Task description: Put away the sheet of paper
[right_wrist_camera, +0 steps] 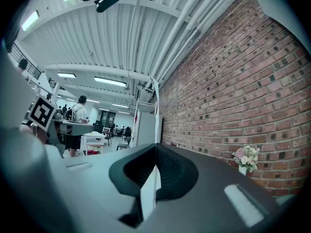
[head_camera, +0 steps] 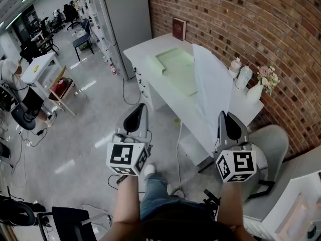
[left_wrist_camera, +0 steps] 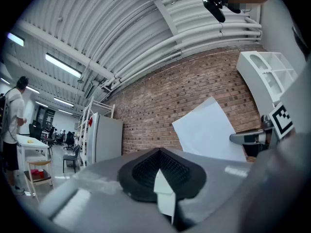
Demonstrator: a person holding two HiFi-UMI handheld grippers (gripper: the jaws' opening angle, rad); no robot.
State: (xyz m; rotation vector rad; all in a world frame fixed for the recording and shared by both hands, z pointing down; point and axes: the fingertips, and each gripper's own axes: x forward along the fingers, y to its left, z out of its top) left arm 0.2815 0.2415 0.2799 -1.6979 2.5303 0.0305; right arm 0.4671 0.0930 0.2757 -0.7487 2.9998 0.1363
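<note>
The white sheet of paper (head_camera: pixel 213 84) stands up edge-on over the white desk (head_camera: pixel 140 51), pinched at its lower corner by my right gripper (head_camera: pixel 226 118). In the right gripper view the sheet shows only as a thin line (right_wrist_camera: pixel 155 115) rising from the closed jaws of the right gripper (right_wrist_camera: pixel 155 147). My left gripper (head_camera: pixel 136 115) is held level beside it, left of the desk over the floor, its jaws shut with nothing between them. The left gripper view looks past the left gripper (left_wrist_camera: pixel 160 152) at the sheet (left_wrist_camera: pixel 209 130) in front of the brick wall.
A pale green tray (head_camera: pixel 175 69) lies on the desk. A vase of flowers (head_camera: pixel 263 82), two small bottles (head_camera: pixel 241 74) and a brown book (head_camera: pixel 178 28) stand along the brick wall. A grey chair (head_camera: pixel 273 139) sits at the desk's right. People stand far off.
</note>
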